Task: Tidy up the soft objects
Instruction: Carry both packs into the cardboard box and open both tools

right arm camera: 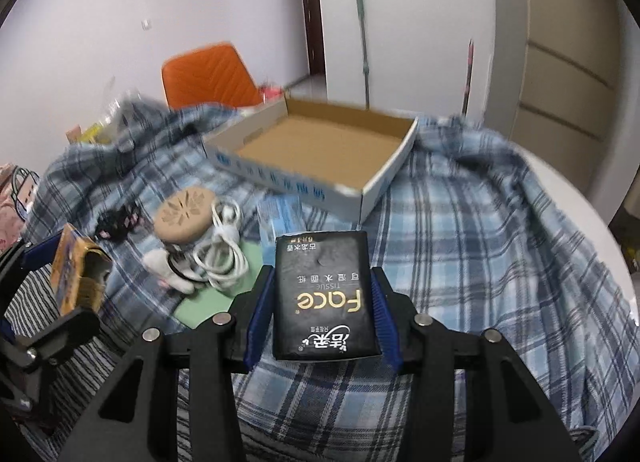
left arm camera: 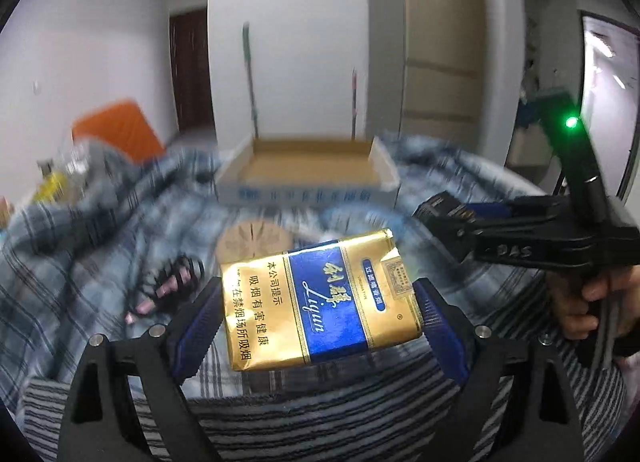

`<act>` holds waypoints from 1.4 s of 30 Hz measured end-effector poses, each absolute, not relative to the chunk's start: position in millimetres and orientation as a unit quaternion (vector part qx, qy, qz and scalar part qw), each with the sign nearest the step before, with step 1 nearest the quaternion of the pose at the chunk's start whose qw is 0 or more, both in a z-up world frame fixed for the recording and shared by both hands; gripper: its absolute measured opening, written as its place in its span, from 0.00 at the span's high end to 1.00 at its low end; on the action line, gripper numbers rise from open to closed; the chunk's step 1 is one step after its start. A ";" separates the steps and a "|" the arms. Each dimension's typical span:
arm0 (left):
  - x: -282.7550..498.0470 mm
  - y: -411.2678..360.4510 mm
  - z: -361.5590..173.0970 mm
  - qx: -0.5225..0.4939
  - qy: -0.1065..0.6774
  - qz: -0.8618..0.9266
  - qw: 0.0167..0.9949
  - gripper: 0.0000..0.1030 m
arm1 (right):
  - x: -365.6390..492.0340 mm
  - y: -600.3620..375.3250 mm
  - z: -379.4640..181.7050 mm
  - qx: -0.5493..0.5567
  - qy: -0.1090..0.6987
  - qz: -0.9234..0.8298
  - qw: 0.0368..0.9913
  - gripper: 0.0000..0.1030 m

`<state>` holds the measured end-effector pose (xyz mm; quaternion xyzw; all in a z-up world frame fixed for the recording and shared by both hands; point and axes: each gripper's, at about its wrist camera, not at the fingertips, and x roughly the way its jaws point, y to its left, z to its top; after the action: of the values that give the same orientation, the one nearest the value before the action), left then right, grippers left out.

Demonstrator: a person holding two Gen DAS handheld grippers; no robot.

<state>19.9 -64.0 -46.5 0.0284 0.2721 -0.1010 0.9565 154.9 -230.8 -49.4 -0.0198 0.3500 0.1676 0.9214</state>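
Observation:
My left gripper is shut on a gold and blue cigarette pack, held by its two side edges above the cloth. From the right wrist view the same pack shows at the left edge, clamped in the left gripper. Between the blue pads of my right gripper sits a black Face tissue pack, and that gripper is shut on it. The right gripper also appears at the right of the left wrist view. An open, empty cardboard box lies farther back on the plaid cloth.
Loose on the cloth lie a round beige disc, a coiled white cable, a black and pink hair tie, a small white plush, a blue packet and a green pad. An orange chair stands behind.

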 end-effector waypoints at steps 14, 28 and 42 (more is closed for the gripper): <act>-16.5 -41.6 24.1 0.003 0.089 -0.086 0.992 0.10 | 99.5 -235.2 0.8 -0.021 0.174 0.156 0.972 0.56; 47.6 -37.6 75.1 0.023 -0.046 -0.118 0.992 0.10 | 151.1 -221.9 66.1 -0.004 0.100 0.134 0.986 0.56; 162.8 -34.0 65.3 -0.014 -0.044 -0.117 0.992 0.10 | 230.7 -206.8 68.8 0.005 0.050 0.073 0.996 0.56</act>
<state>162.8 -34.0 65.3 -0.0142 -0.0438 -0.1167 0.9921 230.7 -206.8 68.8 0.0048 0.0505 0.0731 0.9960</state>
